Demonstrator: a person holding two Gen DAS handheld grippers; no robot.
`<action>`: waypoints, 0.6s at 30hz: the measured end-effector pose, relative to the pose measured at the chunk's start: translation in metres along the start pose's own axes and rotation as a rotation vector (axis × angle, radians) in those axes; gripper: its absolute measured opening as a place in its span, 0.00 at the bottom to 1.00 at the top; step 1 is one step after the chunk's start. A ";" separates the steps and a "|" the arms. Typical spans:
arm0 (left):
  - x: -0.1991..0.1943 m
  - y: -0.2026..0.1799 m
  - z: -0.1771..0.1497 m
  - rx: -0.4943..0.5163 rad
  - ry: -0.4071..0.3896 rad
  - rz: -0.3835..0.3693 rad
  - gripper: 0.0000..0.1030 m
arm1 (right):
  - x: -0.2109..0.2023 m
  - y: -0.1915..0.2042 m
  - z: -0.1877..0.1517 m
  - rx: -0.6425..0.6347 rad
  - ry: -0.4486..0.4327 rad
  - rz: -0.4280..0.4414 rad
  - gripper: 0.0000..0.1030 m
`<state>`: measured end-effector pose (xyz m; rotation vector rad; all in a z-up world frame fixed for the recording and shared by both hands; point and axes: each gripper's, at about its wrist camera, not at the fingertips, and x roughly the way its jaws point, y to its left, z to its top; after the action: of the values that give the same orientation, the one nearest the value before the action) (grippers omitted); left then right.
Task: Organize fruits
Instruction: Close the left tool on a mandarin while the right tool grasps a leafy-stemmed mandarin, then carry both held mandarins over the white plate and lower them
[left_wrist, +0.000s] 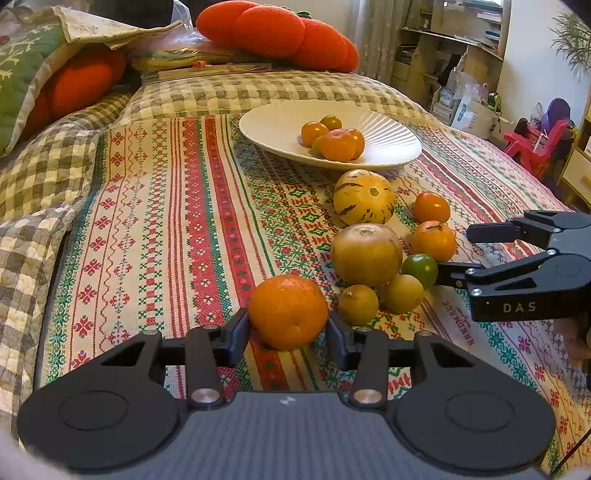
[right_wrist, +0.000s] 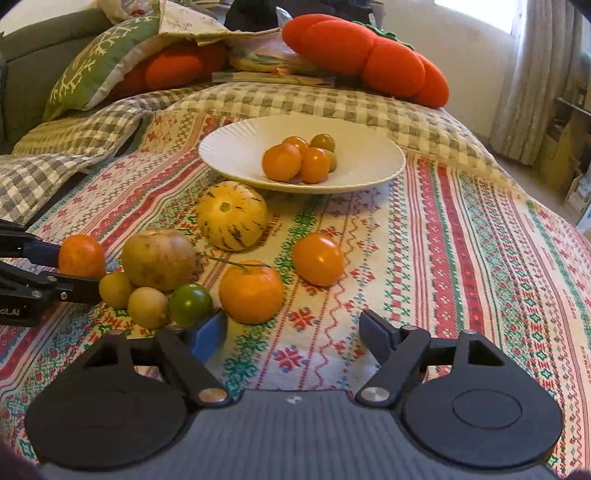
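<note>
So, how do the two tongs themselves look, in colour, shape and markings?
Both tongs are matte black plastic with linkage arms, silver pivot pins, round discs at each side and a ribbed grey base. The fingers carry blue pads. The right tongs show white letters "DAS" on the side. No cables or sleeves are visible.

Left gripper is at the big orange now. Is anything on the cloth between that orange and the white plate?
Nothing visible lies between them. The orange sits between the left gripper fingers, and bare striped cloth runs from it to the plate. The brownish round fruit and striped melon lie right of that path.
</note>
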<state>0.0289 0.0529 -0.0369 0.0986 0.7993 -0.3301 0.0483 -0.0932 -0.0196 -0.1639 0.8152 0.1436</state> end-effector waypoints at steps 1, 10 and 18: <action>0.000 0.000 0.000 0.000 0.001 0.001 0.27 | 0.000 0.001 0.000 -0.002 -0.003 0.001 0.71; 0.000 0.002 0.002 -0.027 0.014 0.011 0.27 | 0.002 0.004 0.006 -0.007 -0.003 0.039 0.48; -0.001 0.002 0.003 -0.047 0.030 0.021 0.27 | 0.001 0.008 0.008 -0.032 -0.003 0.073 0.32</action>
<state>0.0313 0.0545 -0.0344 0.0686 0.8351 -0.2903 0.0529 -0.0838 -0.0154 -0.1642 0.8164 0.2257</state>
